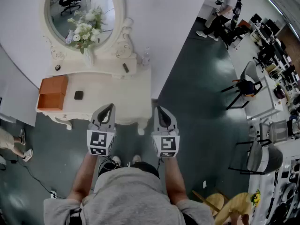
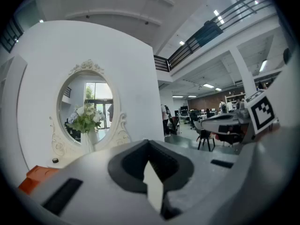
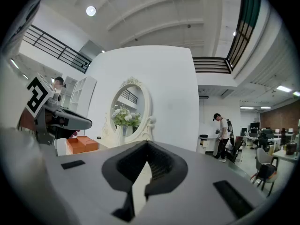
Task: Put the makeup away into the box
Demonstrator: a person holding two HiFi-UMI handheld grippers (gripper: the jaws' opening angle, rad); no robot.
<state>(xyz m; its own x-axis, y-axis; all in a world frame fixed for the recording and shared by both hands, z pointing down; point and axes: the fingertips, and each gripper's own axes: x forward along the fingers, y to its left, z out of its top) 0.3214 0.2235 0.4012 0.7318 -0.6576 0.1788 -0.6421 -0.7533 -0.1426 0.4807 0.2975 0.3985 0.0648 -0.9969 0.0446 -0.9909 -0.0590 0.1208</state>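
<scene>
Stance: here we go, the person stands at the near edge of the white tabletop with a gripper in each hand. Both are held out side by side, their tips just over the near edge.
Left tongs: pressed together, nothing in them.
Left gripper view: the left tongs meet at the tip, with only pale tabletop showing through the slit below. The mirror is dead ahead.
Right tongs: shut tight as well, and empty.
Right gripper view: the right tongs are closed tip to tip, aimed past the right side of the mirror.
Makeup: a dark makeup case lies flat on the tabletop, far and left of the left tongs. Neither gripper touches it.
Box: the orange box sits at the left end of the tabletop. The case is just to its right and not touching it.
More bits: a small dark stick lies far back at the right foot of the mirror. A small round dark thing lies at its left foot.
Mirror: an oval mirror stands upright at the far side, with a vase of flowers in front of it.
Background: a person in a white top stands far right, near desks and chairs.
</scene>
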